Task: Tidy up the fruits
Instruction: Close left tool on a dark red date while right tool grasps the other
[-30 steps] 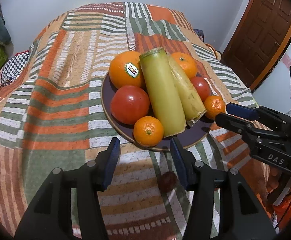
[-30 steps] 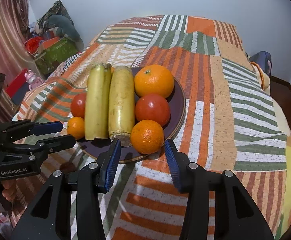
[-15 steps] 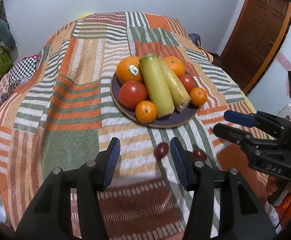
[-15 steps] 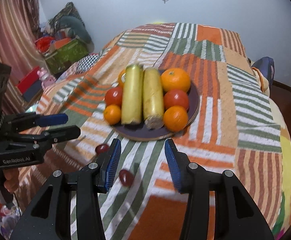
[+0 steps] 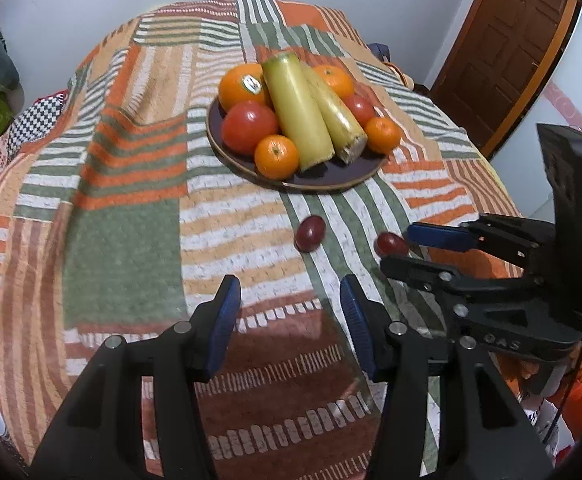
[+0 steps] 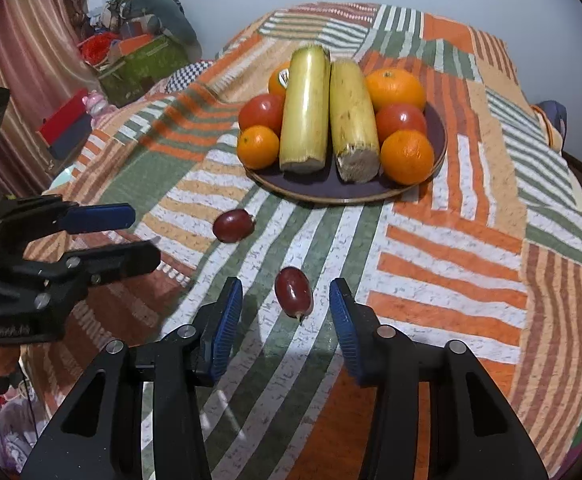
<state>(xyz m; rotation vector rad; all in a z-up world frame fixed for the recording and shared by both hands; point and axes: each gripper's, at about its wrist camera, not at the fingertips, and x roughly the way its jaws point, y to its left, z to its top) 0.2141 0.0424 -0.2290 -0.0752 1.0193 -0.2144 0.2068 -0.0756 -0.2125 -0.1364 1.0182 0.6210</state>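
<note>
Near grape (image 6: pixel 293 297) lies on the striped bedspread (image 6: pixel 451 240), short of the plate (image 6: pixel 438 160), between the spread fingers of the right tongs (image 6: pixel 286 312), untouched. Second grape (image 6: pixel 233 225) lies further left, near the left tongs (image 5: pixel 287 306), also open and empty. Recommended: lower squarely, centre the grape, close gently to avoid crushing or rolling, then carry it to the plate's bare front.

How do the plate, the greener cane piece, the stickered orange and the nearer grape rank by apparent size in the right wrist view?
1. plate
2. greener cane piece
3. nearer grape; it is close to the camera, which inflates it
4. stickered orange; mostly hidden behind the cane, so its rank against the grape is unsure
</note>
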